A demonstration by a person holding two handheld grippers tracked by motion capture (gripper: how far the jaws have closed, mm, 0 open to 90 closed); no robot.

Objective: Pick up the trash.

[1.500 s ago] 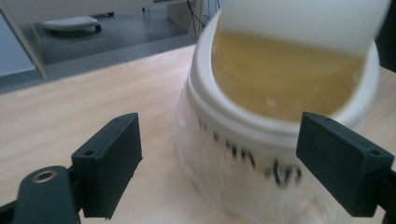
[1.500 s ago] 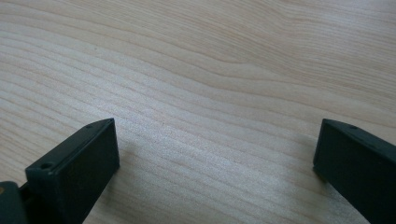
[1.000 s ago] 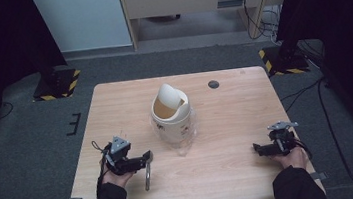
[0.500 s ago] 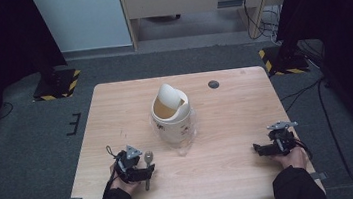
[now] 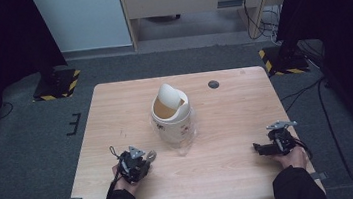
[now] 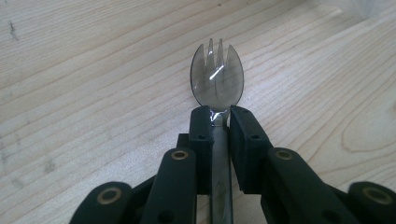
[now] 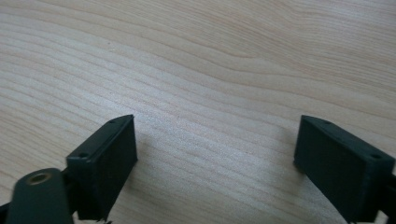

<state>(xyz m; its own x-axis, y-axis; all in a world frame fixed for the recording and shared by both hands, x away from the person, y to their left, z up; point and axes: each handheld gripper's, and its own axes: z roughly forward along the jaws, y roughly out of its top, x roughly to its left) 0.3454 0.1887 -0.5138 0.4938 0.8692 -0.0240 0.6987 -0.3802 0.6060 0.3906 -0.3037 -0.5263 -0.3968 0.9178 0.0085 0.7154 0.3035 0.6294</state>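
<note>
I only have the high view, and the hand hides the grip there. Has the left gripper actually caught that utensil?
Observer: Yes. The left gripper is shut on the handle of a clear spork, just behind its bowl.
Operator: Which way does it point?
Observer: Bowl up, with the tines straight ahead of the fingers.
Operator: And the right gripper?
Observer: The right gripper is open, though its fingers have just been closing a little. There is nothing between them but bare table.
</note>
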